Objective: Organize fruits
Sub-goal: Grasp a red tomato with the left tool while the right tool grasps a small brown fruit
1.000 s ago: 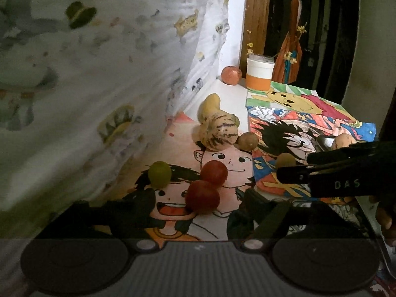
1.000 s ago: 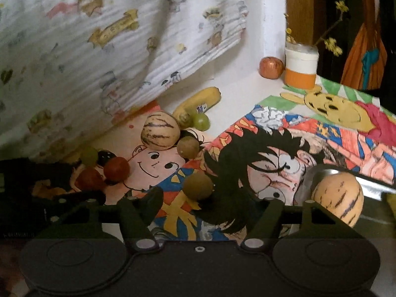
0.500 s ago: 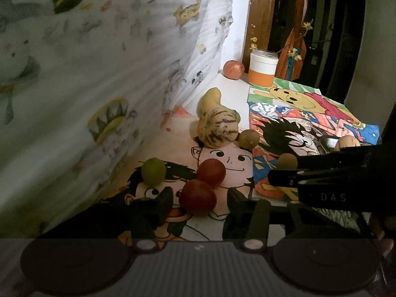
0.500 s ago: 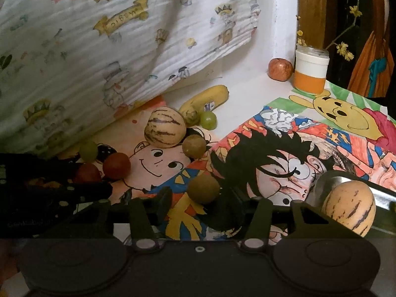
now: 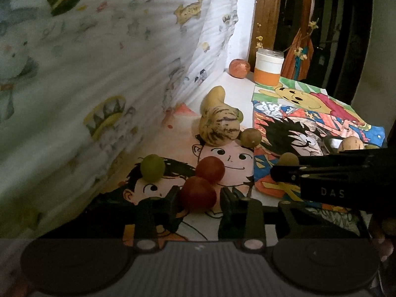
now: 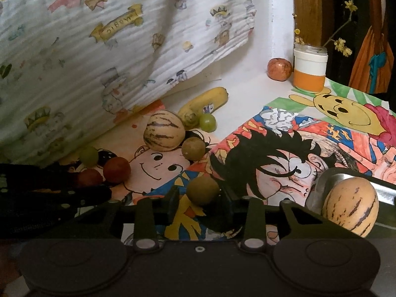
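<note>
Two claws had just been closing: the left claw clamped a round dark-red fruit, the right claw a round olive-brown fruit.

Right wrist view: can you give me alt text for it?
The right claw has just been closing around a brownish-green round fruit on a cartoon poster. A striped melon sits in a metal tray at right; more fruit lies beyond.
</note>
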{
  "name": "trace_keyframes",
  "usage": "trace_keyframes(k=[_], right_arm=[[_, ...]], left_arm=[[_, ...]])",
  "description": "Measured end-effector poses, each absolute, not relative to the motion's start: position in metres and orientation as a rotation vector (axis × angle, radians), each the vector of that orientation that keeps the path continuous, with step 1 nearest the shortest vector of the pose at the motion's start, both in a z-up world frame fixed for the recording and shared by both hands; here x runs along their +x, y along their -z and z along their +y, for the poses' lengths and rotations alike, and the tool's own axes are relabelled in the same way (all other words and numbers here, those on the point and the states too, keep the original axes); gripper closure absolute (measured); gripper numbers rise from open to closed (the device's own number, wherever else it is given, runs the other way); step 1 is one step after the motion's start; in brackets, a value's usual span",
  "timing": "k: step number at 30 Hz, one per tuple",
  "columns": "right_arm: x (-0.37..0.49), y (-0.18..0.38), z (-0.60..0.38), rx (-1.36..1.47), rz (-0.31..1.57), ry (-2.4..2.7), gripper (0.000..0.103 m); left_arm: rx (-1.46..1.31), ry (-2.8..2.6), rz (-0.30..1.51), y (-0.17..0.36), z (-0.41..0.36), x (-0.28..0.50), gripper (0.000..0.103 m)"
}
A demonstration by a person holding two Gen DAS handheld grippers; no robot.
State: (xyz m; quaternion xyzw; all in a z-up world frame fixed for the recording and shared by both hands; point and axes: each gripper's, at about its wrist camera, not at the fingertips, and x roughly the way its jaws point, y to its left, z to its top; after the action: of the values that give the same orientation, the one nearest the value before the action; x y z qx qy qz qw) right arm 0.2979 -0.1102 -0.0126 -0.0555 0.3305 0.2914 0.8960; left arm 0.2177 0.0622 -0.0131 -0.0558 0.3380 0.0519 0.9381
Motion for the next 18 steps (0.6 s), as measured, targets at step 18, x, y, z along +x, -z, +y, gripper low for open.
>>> trace_keyframes(k=[18], right_arm=[[0.2952,0.0126,-0.1188,-0.053,0.682,-0.655,0.073]], left_arm=[[-0.102,-0.119,0.691,0.0132,0.0557,0.2126,0.068]])
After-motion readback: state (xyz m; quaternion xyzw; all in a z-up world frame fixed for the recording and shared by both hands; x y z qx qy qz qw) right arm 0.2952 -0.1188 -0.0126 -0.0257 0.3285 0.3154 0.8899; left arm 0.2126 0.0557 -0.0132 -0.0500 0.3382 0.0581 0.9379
